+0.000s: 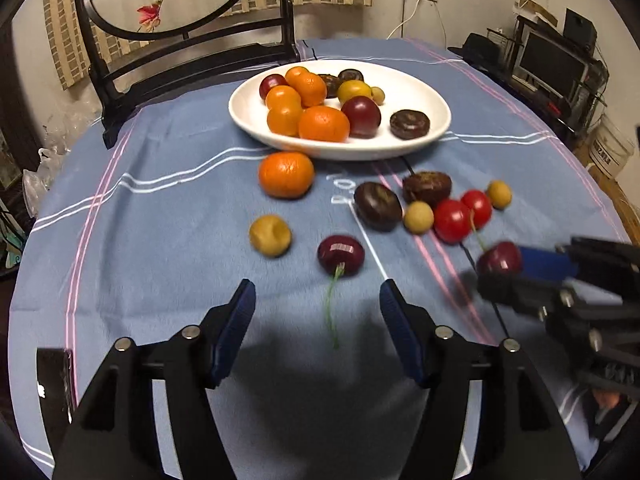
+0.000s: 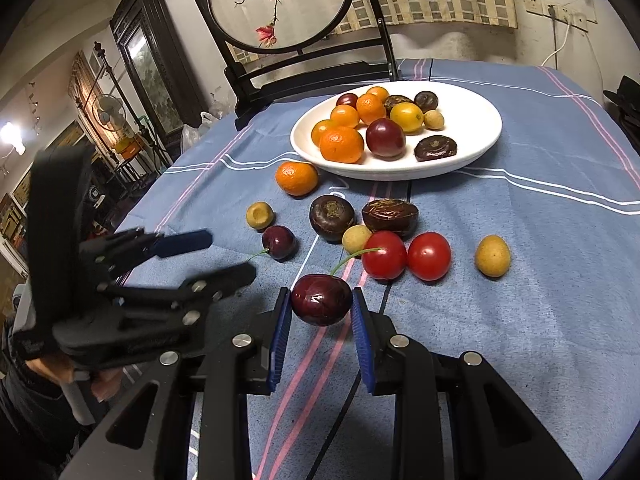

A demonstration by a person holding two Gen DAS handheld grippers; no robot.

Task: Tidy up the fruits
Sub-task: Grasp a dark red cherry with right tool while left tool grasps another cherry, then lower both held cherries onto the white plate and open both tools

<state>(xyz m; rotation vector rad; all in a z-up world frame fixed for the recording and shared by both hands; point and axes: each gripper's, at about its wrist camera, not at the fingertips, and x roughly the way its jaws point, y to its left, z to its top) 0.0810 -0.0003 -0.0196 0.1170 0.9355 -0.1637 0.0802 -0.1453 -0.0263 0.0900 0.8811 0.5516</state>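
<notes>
A white plate [image 1: 436, 100] [image 2: 484, 120] at the back of the blue cloth holds several oranges, plums and small fruits. Loose fruit lies in front of it: an orange [image 1: 286, 174] [image 2: 297, 178], dark plums, two red tomatoes [image 2: 406, 255], yellow longans. My right gripper [image 2: 322, 300] is shut on a dark red cherry [image 2: 321, 299] [image 1: 499, 260] with a green stem. My left gripper [image 1: 318, 292] is open, just short of a second dark cherry [image 1: 341, 255] [image 2: 279, 242]. Each gripper shows in the other's view [image 2: 208, 254] [image 1: 508, 272].
A black wooden screen stand [image 1: 192, 52] [image 2: 304, 64] sits at the table's back left, behind the plate. The striped blue cloth [image 1: 140, 240] covers the round table. A dark cabinet with electronics [image 1: 556, 64] stands off the right side.
</notes>
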